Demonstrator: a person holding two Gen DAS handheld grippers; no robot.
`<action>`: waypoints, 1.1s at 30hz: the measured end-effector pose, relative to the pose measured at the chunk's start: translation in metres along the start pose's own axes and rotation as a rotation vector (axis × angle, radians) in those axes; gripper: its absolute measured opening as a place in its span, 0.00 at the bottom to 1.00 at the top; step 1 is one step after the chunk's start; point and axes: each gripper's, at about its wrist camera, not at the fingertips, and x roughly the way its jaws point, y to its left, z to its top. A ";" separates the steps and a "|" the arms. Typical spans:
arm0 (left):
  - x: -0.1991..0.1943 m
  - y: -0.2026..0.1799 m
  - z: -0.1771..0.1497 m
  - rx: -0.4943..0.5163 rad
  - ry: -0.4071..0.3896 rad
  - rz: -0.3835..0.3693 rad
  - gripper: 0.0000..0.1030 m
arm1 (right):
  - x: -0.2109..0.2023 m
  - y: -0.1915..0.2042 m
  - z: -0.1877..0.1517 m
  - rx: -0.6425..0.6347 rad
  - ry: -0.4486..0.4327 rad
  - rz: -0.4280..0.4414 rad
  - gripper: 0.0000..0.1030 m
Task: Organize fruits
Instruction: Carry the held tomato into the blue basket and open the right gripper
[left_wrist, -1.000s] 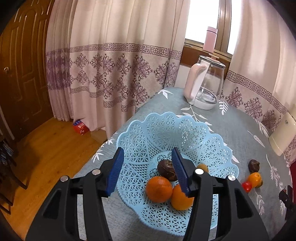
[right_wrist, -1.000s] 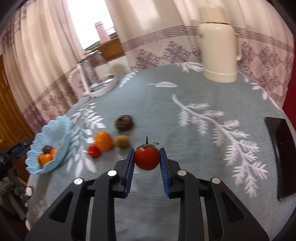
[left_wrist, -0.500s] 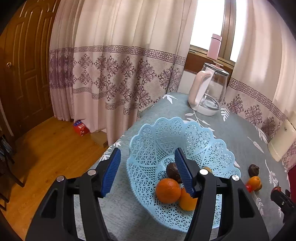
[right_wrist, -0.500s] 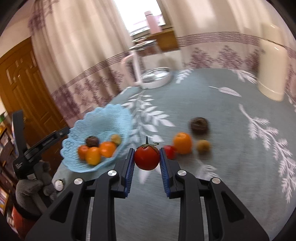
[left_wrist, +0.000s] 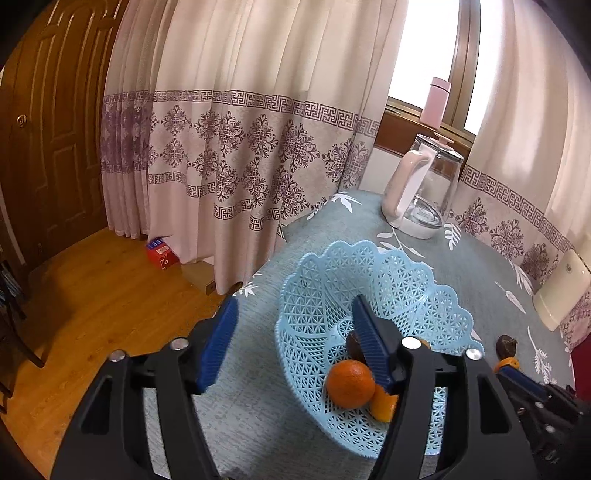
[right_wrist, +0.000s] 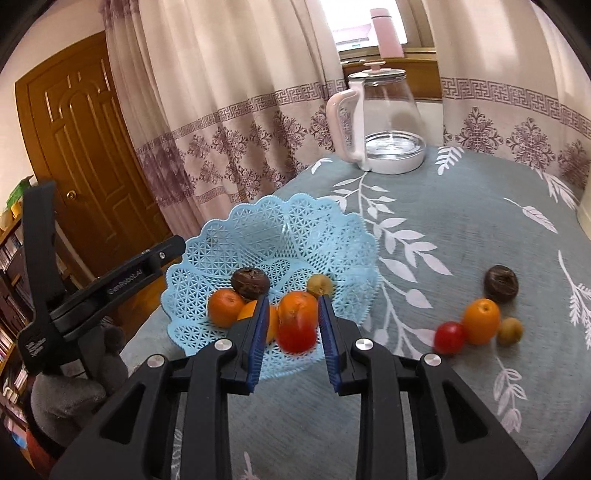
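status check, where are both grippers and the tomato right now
Right gripper open over blue basket, tomato loose between its pads, blurred. Left gripper open, empty, straddling the basket rim. Four fruits on tablecloth.

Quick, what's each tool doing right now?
Left tool: open, holding nothing.
Right tool: open, the tomato loose between its fingers, over the basket.

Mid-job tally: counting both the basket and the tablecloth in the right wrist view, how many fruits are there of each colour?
Orange round fruits: 4, with 3 in the light blue lattice plastic basket
Red tomatoes: 2
Dark brown round fruits: 2
Small yellow-brown fruits: 2
Total: 10
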 end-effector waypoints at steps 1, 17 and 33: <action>-0.001 0.001 0.001 -0.004 -0.004 0.003 0.70 | 0.003 0.002 0.000 -0.002 0.006 0.003 0.27; 0.004 -0.003 -0.001 -0.004 0.018 -0.011 0.71 | 0.009 -0.001 -0.014 -0.015 0.030 -0.081 0.27; -0.002 -0.007 -0.001 0.007 0.010 -0.030 0.83 | -0.002 -0.011 -0.026 0.004 0.005 -0.132 0.41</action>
